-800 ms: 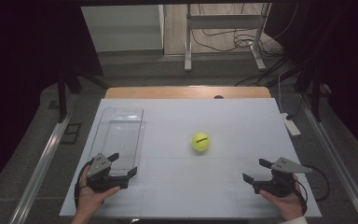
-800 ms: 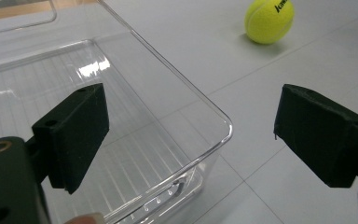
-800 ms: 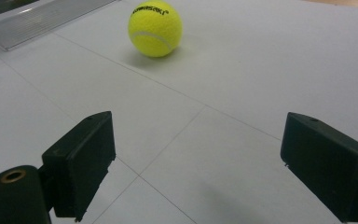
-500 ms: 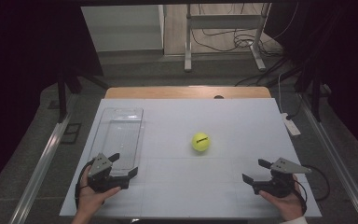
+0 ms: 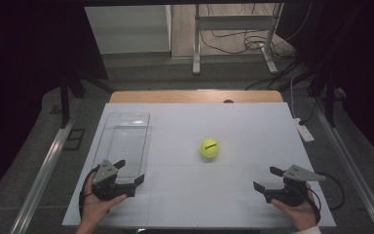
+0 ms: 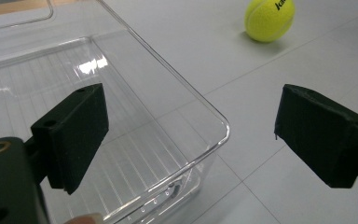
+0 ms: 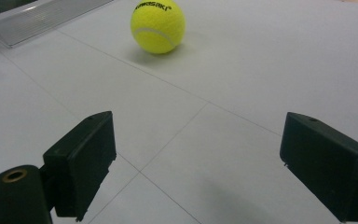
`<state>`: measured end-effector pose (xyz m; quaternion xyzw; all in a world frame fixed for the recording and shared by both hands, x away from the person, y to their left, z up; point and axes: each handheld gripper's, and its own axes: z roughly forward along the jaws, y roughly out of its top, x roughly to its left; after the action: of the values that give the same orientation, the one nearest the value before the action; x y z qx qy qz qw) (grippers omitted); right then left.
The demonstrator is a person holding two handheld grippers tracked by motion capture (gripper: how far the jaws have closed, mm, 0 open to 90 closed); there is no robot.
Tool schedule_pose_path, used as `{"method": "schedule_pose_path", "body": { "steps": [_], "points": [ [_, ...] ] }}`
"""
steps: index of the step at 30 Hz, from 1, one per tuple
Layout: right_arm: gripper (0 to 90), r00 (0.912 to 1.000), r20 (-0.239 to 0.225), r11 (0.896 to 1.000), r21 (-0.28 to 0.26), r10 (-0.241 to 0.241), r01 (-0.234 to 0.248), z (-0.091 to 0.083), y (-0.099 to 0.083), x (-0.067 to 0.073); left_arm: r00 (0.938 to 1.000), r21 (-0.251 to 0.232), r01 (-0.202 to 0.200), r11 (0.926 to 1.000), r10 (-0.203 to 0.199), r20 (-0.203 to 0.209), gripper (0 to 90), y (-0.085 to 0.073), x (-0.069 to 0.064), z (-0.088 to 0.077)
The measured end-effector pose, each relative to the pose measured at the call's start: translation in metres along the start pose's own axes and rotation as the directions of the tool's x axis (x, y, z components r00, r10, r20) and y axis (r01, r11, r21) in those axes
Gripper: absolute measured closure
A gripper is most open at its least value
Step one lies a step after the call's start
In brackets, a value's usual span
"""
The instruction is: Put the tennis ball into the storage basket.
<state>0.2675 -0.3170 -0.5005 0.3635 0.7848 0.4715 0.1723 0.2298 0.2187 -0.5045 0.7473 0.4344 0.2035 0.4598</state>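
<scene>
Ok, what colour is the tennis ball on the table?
The tennis ball is bright yellow-green with black lettering, clearest in the right gripper view.

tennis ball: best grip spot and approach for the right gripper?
Grip the tennis ball across its widest part, likely from the near right side, where the open right gripper already faces it. It is round, so any line through the middle works. It sits alone on the white table, apart from the clear bin.

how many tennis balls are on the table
1. The tennis ball lies on the white table, right of the clear tray, ahead of and apart from both hand-held grippers. The tray looks empty.
</scene>
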Motion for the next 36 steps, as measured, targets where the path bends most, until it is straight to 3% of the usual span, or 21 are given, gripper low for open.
{"method": "schedule_pose_path", "body": {
  "steps": [18,36],
  "points": [
    [10.9,0.9999,-0.002,1.000,0.007,-0.015,0.015,0.001,0.001,0.006,0.9994,-0.002,-0.010,1.0000,0.010,0.033,9.4,0.004,-0.005,-0.002],
    [10.9,1.0000,-0.002,1.000,0.007,-0.009,0.009,0.001,0.000,0.004,0.9991,0.047,0.000,0.9989,-0.002,0.043,7.5,0.016,-0.004,-0.005]
  ]
}}
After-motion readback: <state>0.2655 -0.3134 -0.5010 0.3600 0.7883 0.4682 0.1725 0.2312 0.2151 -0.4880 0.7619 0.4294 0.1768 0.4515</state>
